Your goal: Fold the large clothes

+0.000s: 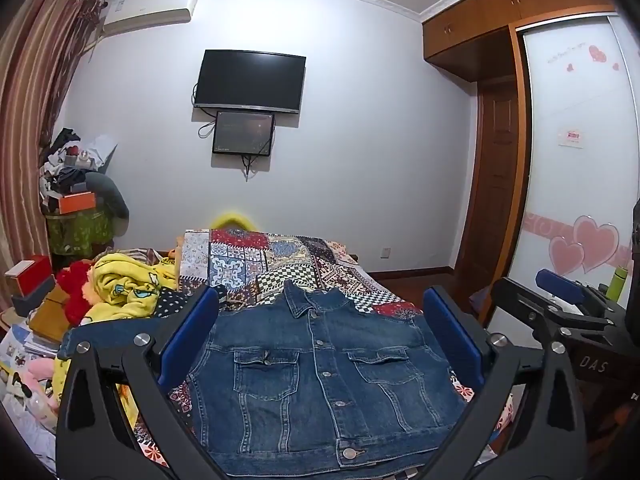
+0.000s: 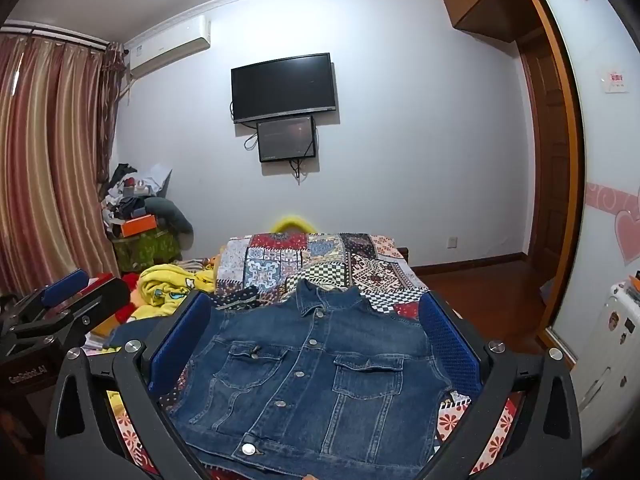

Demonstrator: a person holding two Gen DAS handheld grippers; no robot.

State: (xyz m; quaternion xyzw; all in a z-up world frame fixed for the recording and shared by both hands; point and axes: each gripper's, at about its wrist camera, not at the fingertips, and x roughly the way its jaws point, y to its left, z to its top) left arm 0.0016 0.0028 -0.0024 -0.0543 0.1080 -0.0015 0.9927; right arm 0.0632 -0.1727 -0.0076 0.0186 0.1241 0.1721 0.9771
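Both tools [image 1: 320,320] [image 2: 316,328] hover spread above the denim jacket [image 1: 320,368]

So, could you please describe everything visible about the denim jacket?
The denim jacket is dark blue with faded seams. It lies flat, front up and buttoned, collar pointing away, on the patchwork bedspread. It has metal buttons and two flapped chest pockets. Its sleeves look tucked under. Neither gripper's fingers touch it.

White letters "DAS" stand on the black body of the right tongs [image 1: 568,300]. "GenRobot.AI" stands on the black body of the left tongs [image 2: 60,300]. Wardrobe stickers are unreadable.
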